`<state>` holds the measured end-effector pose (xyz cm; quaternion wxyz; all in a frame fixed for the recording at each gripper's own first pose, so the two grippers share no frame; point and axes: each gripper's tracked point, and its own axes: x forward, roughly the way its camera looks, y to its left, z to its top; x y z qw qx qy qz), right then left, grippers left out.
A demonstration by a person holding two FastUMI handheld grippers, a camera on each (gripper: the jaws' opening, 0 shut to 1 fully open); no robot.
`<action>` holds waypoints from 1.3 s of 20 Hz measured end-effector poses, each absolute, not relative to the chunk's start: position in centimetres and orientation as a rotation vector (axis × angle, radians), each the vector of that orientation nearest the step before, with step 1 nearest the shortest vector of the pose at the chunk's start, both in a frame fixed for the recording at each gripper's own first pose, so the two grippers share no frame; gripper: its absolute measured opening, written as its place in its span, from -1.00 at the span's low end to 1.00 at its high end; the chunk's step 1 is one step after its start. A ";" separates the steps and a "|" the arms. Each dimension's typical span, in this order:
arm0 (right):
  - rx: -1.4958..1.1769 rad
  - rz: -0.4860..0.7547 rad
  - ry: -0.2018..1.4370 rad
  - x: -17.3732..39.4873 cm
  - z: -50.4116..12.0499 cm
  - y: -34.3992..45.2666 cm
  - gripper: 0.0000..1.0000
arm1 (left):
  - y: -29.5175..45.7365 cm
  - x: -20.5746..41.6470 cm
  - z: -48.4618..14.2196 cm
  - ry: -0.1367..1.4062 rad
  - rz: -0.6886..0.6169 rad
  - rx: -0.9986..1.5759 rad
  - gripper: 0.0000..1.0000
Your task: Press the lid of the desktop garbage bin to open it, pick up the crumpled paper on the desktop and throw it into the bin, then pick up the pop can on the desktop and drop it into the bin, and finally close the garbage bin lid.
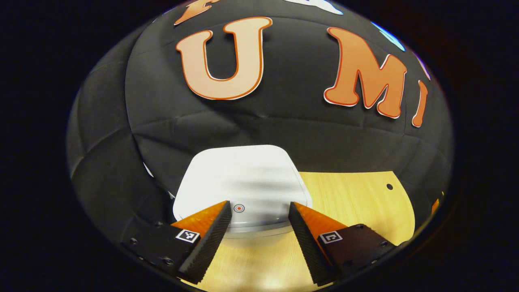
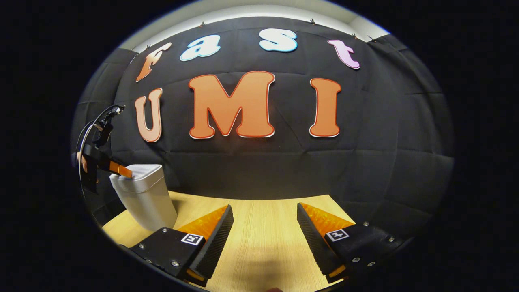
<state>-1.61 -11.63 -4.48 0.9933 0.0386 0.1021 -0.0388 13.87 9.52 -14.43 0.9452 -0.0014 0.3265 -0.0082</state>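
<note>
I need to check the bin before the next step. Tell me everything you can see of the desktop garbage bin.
The white, glossy plastic desktop garbage bin stands upright on the light wooden desktop near the black cloth wall. Its body narrows toward the base. The rounded-square lid is down, with a small red ring mark near its front edge. The left tool hangs open over that edge; in the right gripper view it looks about touching the lid.

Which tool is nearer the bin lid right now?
Left. The left tool hangs open right over the bin lid. The right tool is open above bare table, well off to the bin's side.
</note>
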 end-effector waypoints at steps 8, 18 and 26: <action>0.075 -0.045 0.179 -2.5 -3.2 -10.8 0.87 | 8.9 14.0 -7.1 0.312 0.011 -0.012 0.88; 0.073 -0.037 0.136 -3.3 -1.9 -9.4 0.87 | -0.1 6.3 0.4 -0.047 -0.126 0.076 0.90; 0.081 -0.062 0.115 -4.2 -2.4 -8.4 0.87 | -7.1 1.5 -3.2 -0.012 -0.196 -0.009 0.99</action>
